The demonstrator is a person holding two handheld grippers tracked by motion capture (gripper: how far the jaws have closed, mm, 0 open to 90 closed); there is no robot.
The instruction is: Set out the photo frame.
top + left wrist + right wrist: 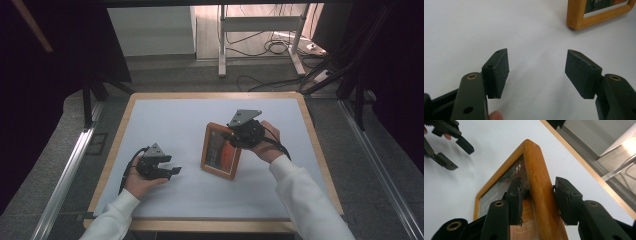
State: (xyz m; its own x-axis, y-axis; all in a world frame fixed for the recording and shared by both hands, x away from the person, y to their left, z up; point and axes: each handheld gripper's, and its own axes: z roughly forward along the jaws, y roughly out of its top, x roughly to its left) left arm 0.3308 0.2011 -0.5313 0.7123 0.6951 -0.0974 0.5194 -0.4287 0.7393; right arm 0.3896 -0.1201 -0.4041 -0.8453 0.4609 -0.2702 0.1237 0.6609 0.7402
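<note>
A wooden picture frame (220,152) lies near the middle of the white table top (170,120), its picture showing dark and orange. My right gripper (231,138) reaches in from the right and straddles the frame's right rail (534,157). One pad (516,195) sits over the picture and the other pad (565,200) outside the wood, with a thin gap showing, so the jaws are open around the rail. My left gripper (175,171) rests low at the left of the frame, open and empty (536,60). One corner of the frame (576,17) appears in the left gripper view.
The white surface has a light wooden border (310,130). Grey floor, metal rails (70,165) and a white stand with cables (260,30) lie beyond it. The left gripper (461,157) is also seen, open, at the top left of the right gripper view.
</note>
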